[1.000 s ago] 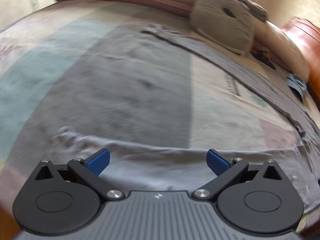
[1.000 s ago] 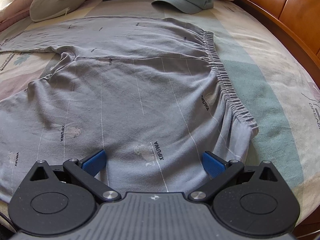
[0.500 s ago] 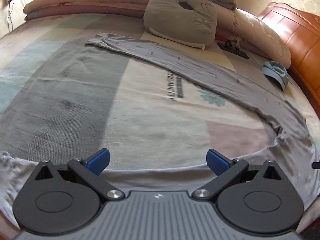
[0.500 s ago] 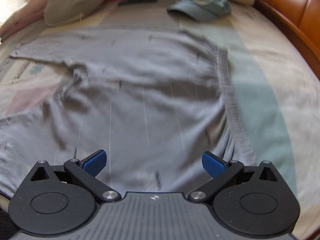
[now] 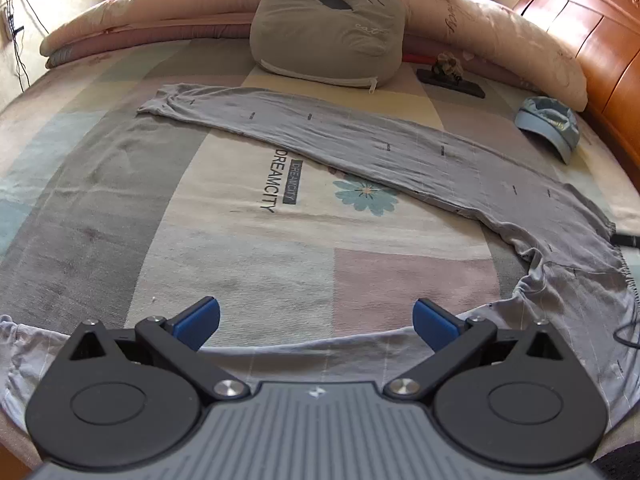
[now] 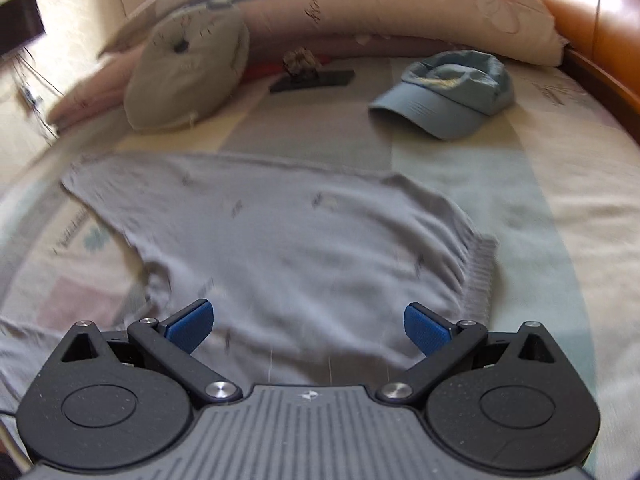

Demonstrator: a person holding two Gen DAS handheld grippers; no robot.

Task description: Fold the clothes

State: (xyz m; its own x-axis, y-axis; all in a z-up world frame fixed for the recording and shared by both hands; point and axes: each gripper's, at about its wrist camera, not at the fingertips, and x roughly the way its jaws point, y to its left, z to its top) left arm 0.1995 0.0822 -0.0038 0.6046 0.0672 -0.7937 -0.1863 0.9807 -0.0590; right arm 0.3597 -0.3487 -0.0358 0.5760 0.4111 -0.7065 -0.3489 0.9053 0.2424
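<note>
a pair of grey trousers (image 5: 400,148) is spread flat on the patterned bed (image 5: 248,240), one leg stretched across towards the grey cat cushion (image 5: 328,28), the other lying along the near edge beneath the left gripper (image 5: 316,320), and the gathered waistband (image 6: 478,276) is seen at the right in the right wrist view. both the left gripper and the right gripper (image 6: 308,322) are held with jaws spread wide and nothing gripped, above the near part of the fabric. a blue cap (image 6: 452,92) is seen lying beyond the trousers near the long pillow (image 6: 420,12).
</note>
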